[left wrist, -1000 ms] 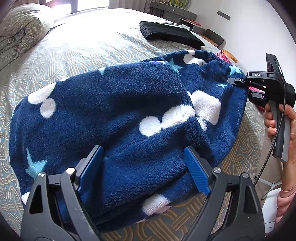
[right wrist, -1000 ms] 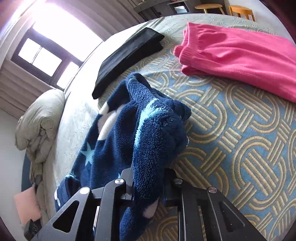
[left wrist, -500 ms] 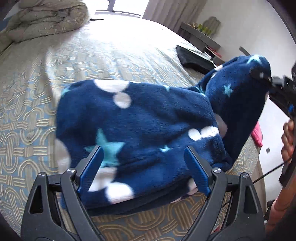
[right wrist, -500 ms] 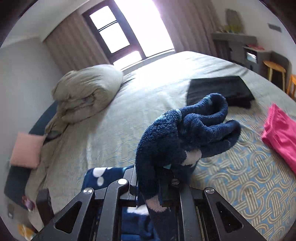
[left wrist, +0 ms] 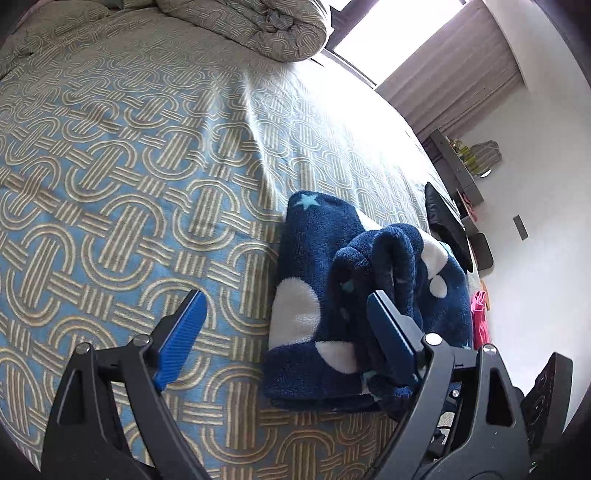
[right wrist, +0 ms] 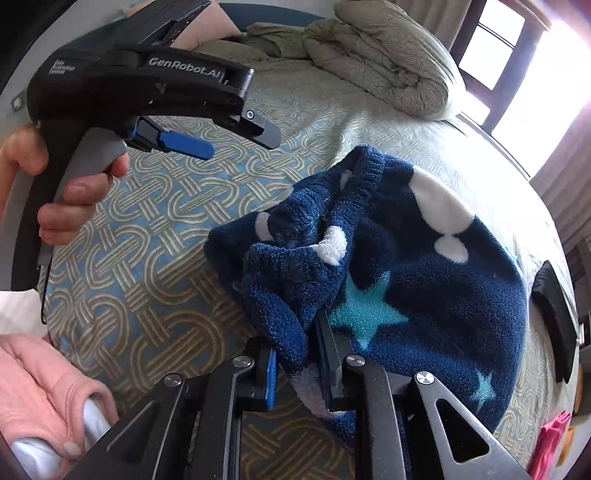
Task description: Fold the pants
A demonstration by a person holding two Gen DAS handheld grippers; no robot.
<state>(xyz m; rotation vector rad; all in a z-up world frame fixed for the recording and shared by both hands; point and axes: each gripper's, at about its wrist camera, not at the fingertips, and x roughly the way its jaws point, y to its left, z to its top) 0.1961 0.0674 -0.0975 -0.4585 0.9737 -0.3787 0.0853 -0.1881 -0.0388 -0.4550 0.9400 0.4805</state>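
Gripping a bunched fold of the navy fleece pants (right wrist: 424,280), the right tongs (right wrist: 297,354) stand narrow. Their jaws have just been opening a little, and the fleece sits between the pads, touching both. Judgement: the grip is being eased so the carried end can drop onto the layer beneath.

The pants lie on the bed (left wrist: 110,166) as a thick, lumpy, doubled-over bundle, close to the bed's near edge. A ribbed edge, cuff or waistband I can't tell, is turned up on top. They look partly folded but not flat or squared.

The left tongs (left wrist: 284,295) stand wide with nothing clamped. Between the fingers is mostly bare bedspread. The right-side finger overlaps the bundle's near corner in the left wrist view; contact there can't be told. From the right wrist view a hand (right wrist: 66,192) holds them raised over the bed, beside the bundle. Probably they are parked clear so they don't drag the fold.

A rolled duvet (left wrist: 258,26) sits at the bed's far end, well apart. A black folded garment (right wrist: 554,317) and a pink garment (right wrist: 550,443) lie beyond the pants.

Next move likely needs a full release and then smoothing. The risk is the springy fleece slumping open.
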